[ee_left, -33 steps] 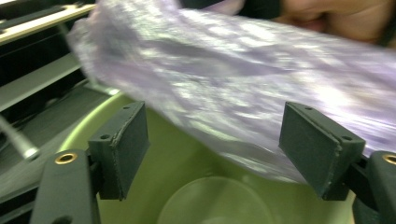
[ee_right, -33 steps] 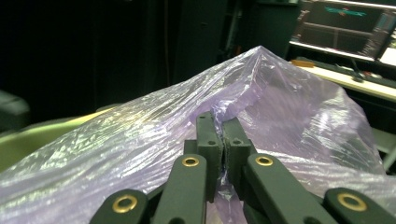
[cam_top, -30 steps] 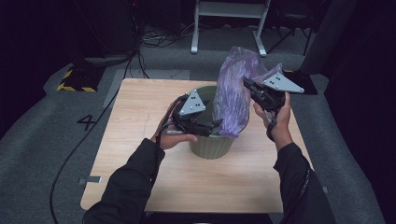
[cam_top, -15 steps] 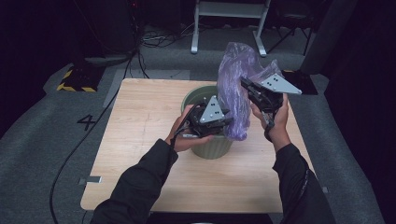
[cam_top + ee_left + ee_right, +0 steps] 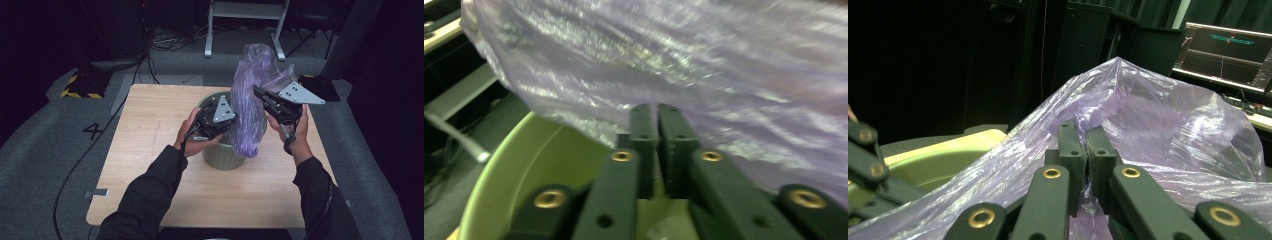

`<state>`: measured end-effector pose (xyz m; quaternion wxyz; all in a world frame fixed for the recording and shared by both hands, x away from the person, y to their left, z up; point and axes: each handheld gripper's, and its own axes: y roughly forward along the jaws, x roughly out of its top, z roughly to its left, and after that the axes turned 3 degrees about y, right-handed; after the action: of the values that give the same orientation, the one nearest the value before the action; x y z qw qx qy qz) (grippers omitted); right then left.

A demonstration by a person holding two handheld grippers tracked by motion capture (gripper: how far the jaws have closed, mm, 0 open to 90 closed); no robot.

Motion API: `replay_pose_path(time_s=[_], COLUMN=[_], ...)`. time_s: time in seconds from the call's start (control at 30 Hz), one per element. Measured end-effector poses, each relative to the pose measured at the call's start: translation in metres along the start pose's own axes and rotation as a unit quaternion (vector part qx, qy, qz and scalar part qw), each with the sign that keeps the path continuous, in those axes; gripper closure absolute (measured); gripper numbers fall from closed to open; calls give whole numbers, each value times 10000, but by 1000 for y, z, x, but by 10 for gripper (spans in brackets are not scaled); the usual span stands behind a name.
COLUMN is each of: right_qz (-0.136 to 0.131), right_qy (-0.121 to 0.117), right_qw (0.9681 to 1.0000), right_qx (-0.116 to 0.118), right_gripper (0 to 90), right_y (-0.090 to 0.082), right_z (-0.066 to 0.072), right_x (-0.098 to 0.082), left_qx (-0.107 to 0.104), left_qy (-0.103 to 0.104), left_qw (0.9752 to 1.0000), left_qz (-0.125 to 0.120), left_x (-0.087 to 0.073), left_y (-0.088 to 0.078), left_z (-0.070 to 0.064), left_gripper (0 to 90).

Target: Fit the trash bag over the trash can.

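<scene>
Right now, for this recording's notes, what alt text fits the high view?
Seen from above, a person holds a crumpled purple plastic bag over a green bin on a wooden table. The right gripper pinches the bag from the right, and the left gripper has just closed its jaws against the bag's left side above the bin's rim.

Your black long sleeves [image 5: 150, 200], black left gripper [image 5: 235, 119] and right gripper [image 5: 257, 92], grey three-cornered plates [image 5: 299, 93], brass-coloured screws [image 5: 1052, 173], trailing black cable [image 5: 90, 155].
</scene>
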<state>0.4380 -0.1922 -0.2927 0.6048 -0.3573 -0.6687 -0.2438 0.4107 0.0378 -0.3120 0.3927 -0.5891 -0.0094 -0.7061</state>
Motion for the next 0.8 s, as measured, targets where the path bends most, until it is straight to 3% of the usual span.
replay_pose_path(time_s=[0.1,0.17,0.23,0.33,0.43,0.53,0.63,0.7,0.8], right_qz=[108,143,168,212,247,263,294,276,239], right_qy=[-33,-40,-24,-36,-50,-44,-41,-31,-11], right_qw=[9999,9998,9997,9996,9994,9993,9992,9992,9994], right_qx=[-68,-110,-161,-195,-240,-264,-282,-271,-262], right_gripper=[886,887,886,886,887,887,887,886,886], right_y=[1,2,2,2,3,4,4,4,2], right_z=[0,-1,-2,-3,-4,-5,-5,-5,-5], right_x=[-1,-2,-3,-4,-5,-5,-5,-4,-3], left_qx=[-350,-664,-793,-862,-1126,-1253,-1142,-851,-614], left_qy=[-121,-186,-279,-277,-325,-230,-66,21,82], left_qw=[9989,9964,9946,9926,9894,9890,9924,9960,9981], left_qz=[-274,-497,-616,-806,-858,-753,-463,-271,-63], left_x=[3,6,7,7,7,9,11,12,13], left_y=[-11,-20,-27,-35,-36,-29,-15,-7,-1], left_z=[-4,-8,-14,-21,-29,-39,-51,-56,-54], left_gripper=[621,517,373,282,237,213,214,266,508])
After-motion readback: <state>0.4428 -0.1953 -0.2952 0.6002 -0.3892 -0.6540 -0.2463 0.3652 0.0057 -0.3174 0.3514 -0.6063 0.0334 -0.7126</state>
